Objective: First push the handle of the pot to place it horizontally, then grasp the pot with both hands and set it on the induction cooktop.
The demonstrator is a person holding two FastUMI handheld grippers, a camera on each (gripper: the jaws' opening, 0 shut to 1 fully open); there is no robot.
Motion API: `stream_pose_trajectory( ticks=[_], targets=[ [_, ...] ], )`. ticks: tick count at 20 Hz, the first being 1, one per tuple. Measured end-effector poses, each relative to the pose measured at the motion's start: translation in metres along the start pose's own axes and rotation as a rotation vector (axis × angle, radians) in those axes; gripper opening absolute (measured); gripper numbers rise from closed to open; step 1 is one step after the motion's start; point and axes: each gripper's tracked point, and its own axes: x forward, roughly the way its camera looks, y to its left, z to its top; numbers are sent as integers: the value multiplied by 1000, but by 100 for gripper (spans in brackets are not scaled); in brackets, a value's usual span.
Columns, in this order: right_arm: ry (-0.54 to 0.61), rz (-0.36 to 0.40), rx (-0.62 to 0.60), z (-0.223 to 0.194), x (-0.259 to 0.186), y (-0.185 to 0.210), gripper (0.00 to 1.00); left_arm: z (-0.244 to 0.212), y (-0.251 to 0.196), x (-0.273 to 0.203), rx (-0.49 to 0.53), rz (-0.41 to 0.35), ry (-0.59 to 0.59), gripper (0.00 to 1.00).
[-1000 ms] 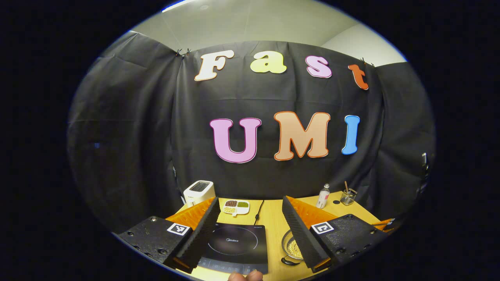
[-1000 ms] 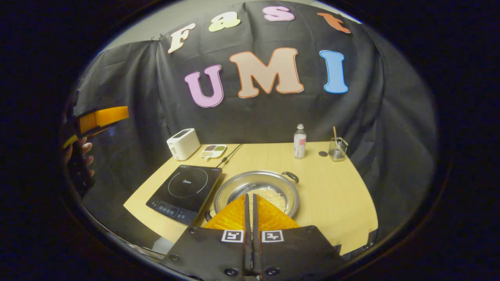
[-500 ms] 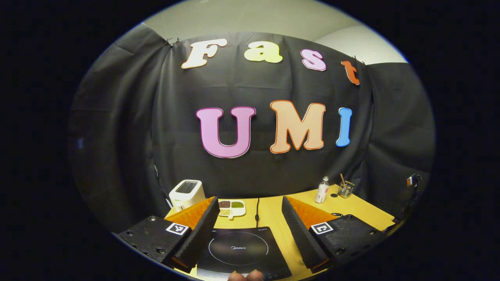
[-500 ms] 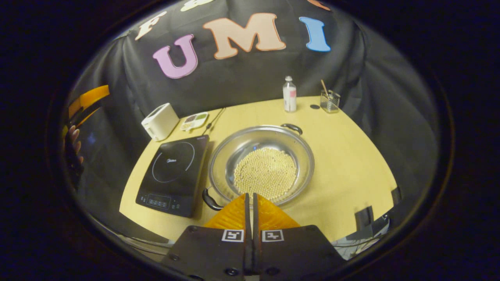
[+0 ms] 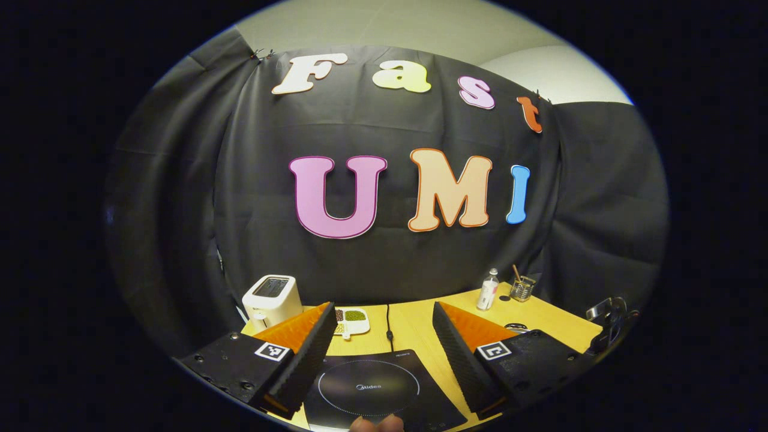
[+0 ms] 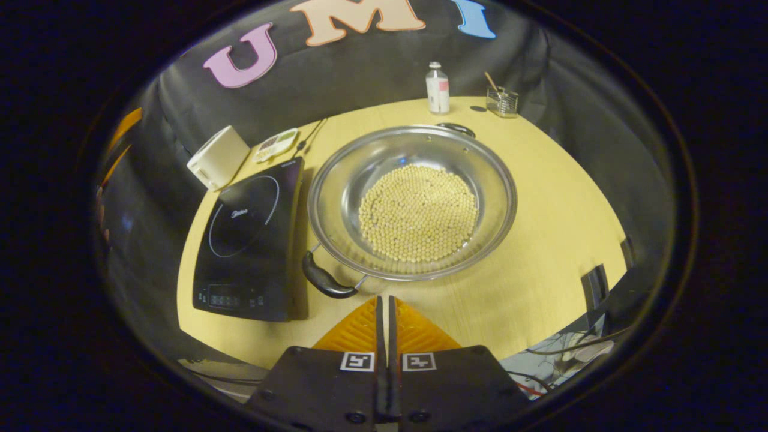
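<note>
A wide steel pot (image 6: pixel 336 174) holding pale beans sits on the wooden table, right of the black induction cooktop (image 6: pixel 246 240). Its handles lie on a diagonal: the near black handle (image 6: pixel 327 282) points to the front left, the far handle (image 6: pixel 456 127) to the back right. My right gripper (image 6: pixel 384 298) is shut on nothing, its tips just right of the near handle and short of the pot's rim. My left gripper (image 5: pixel 382 309) is open and empty, held over the cooktop (image 5: pixel 369 390).
A white toaster (image 6: pixel 216 157) and a small dish of beans (image 6: pixel 275 144) stand behind the cooktop, whose cord (image 5: pixel 389 327) runs back. A bottle (image 6: pixel 437 89) and a glass with a stick (image 6: pixel 501 101) stand at the back. Bare table (image 6: pixel 540 240) lies right of the pot.
My right gripper has dropped and moved in toward the pot, staying shut; the pot looms larger. My left gripper drifted so the cooktop sits between its open fingers.
</note>
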Motion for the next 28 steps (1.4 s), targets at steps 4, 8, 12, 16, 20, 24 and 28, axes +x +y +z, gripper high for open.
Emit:
stream_pose_trajectory(
  ticks=[4,8,12,16,20,24,28],
  targets=[
    [31,-16,33,-1,16,4,3,-12,8,1,-8,-5,18,98],
    [46,-9,45,0,24,19,3,-22,24,2,-15,10,28,98],
    [48,-8,13,3,27,34,3,-25,37,1,-17,35,29,98],
    [46,11,-5,8,34,54,3,-25,40,0,-17,36,31,97],
    [47,29,46,16,42,72,3,-25,44,-1,-14,47,31,97],
    [29,19,77,25,50,87,3,-25,47,-3,-10,51,33,97],
    [27,13,142,35,58,101,3,-26,51,-4,-3,61,36,97]
  ],
)
